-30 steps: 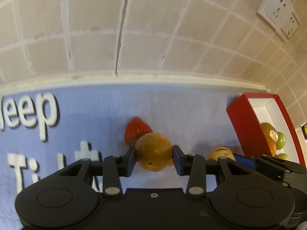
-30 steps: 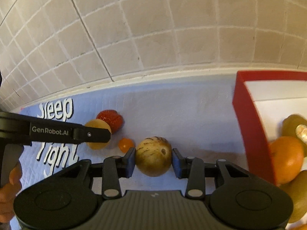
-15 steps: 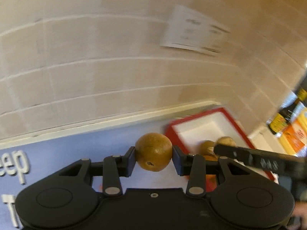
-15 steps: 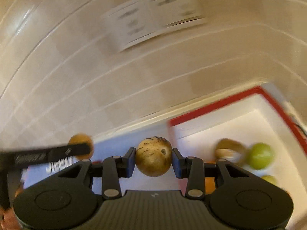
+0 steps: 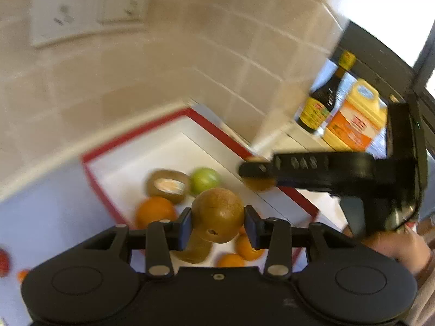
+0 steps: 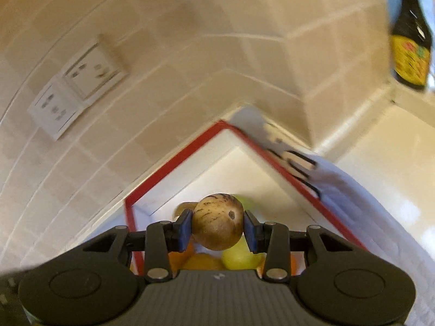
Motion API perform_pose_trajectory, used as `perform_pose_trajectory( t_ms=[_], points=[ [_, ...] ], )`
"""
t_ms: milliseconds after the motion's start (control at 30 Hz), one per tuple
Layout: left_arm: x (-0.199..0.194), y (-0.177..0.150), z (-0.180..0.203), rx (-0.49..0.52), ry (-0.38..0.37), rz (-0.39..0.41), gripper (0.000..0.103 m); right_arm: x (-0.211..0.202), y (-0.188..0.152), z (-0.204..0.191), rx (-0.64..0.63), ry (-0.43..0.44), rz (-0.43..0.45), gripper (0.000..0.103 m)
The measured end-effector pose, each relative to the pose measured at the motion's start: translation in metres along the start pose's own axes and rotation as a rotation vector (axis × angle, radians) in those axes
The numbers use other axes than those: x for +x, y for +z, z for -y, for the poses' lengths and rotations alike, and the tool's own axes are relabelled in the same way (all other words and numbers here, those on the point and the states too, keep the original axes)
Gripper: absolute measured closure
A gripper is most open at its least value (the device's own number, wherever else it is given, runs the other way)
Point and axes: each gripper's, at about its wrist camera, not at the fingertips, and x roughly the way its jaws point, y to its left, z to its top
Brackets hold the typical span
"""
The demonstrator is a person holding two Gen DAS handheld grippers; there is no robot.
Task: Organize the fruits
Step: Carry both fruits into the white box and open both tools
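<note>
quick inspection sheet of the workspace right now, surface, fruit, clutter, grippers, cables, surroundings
surface: pale blue mat, white counter beyond it.
job's things: red-rimmed white box holds a kiwi, green fruit and oranges; a red fruit lies on the mat.
clutter: dark sauce bottle, yellow jug.
grippers: left gripper shut on a brown round fruit; right gripper shut on a striped tan fruit; both over the box.
cables: nothing seen.
surroundings: beige tiled wall, wall sockets.

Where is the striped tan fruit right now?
In the right wrist view, the striped tan fruit is clamped in the right tool, held above the red-rimmed tray near its back corner.
</note>
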Motion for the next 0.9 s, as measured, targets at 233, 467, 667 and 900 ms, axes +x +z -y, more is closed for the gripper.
perform_pose_trajectory(
  t_ms=[233,467,667,900],
  points=[
    [0.048,-0.018,0.018,0.024,-0.038,-0.105,0.055,0.014,-0.002,0.032,0.07,-0.013,-0.012,0.061],
    [0.074,-0.023,0.027,0.065,-0.023,-0.15,0.055,0.037,-0.011,0.05,0.112,-0.038,-0.024,0.061],
    [0.08,-0.02,0.028,0.101,0.006,-0.163,0.052,0.046,-0.013,0.051,0.105,-0.056,-0.044,0.059],
    [0.079,-0.015,0.027,0.07,0.013,-0.191,0.027,0.042,-0.013,0.04,0.106,-0.056,-0.04,0.036]
  ],
)
